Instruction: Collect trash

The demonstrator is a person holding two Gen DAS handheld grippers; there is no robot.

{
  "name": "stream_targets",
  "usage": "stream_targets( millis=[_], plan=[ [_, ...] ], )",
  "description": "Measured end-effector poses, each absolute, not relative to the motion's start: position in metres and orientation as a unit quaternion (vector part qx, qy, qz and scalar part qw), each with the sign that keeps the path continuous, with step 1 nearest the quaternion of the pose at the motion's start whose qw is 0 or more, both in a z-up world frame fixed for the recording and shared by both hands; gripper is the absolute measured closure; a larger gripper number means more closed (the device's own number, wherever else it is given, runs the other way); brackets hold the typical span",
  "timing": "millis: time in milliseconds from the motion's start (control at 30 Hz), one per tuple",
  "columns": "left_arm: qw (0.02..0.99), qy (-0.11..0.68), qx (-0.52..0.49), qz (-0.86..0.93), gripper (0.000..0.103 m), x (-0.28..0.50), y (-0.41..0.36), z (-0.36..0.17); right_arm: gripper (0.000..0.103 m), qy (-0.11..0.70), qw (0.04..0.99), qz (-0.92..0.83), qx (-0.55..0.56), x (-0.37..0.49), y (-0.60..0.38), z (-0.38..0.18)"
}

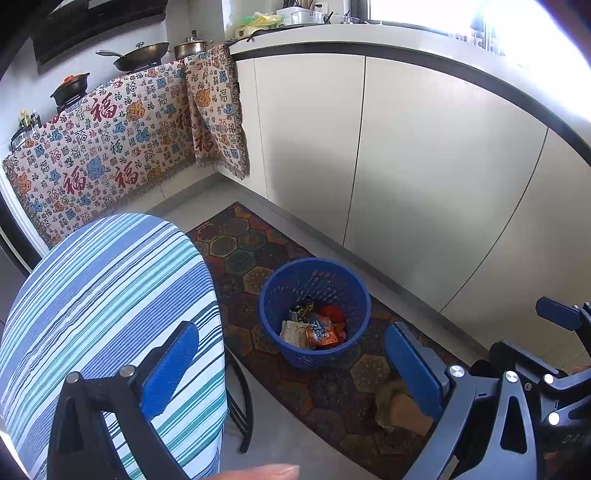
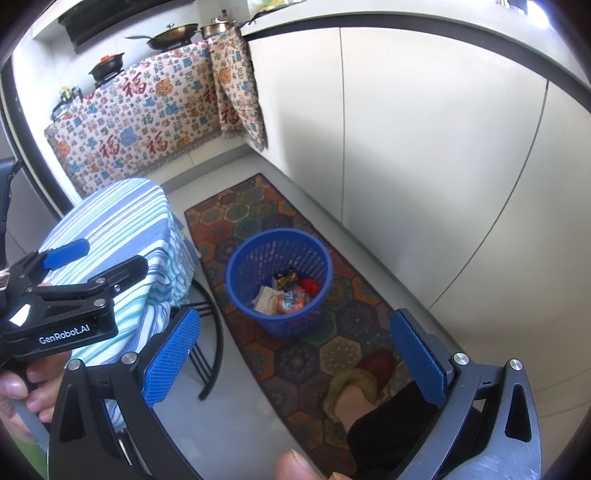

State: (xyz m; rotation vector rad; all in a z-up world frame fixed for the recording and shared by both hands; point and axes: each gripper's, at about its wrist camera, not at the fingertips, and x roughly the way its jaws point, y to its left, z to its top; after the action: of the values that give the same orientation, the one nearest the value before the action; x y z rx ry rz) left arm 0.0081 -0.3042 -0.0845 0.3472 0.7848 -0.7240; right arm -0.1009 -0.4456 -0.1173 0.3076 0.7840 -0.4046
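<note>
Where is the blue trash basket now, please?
In both wrist views the blue trash basket stands on the patterned rug, between the striped table and the white cabinets.

Pale cabinet doors (image 1: 388,155) run under a white counter (image 1: 332,35). A patterned cloth (image 1: 110,147) drapes the stove side. A hexagon-patterned rug (image 2: 295,350) lies on grey floor (image 2: 236,424). Bright window light (image 1: 424,11).

Both wrist views high, angled down at kitchen floor, left view nearer the blue plastic mesh basket (image 1: 314,314), right view slightly farther back (image 2: 279,282), both sharing the hexagon-patterned rug (image 1: 258,258), striped cloth-covered stool (image 1: 110,314), white cabinet fronts (image 1: 406,147)
</note>
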Motion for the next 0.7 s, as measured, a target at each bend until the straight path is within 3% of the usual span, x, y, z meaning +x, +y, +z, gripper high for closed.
stream_targets(
  millis=[700],
  plan=[
    [0.846,0.371,0.167,-0.344,0.000,0.0073,-0.3049,-0.0828,0.000,0.377,0.894,-0.191,0.147,-0.1009,-0.4447,-0.1178]
  ],
)
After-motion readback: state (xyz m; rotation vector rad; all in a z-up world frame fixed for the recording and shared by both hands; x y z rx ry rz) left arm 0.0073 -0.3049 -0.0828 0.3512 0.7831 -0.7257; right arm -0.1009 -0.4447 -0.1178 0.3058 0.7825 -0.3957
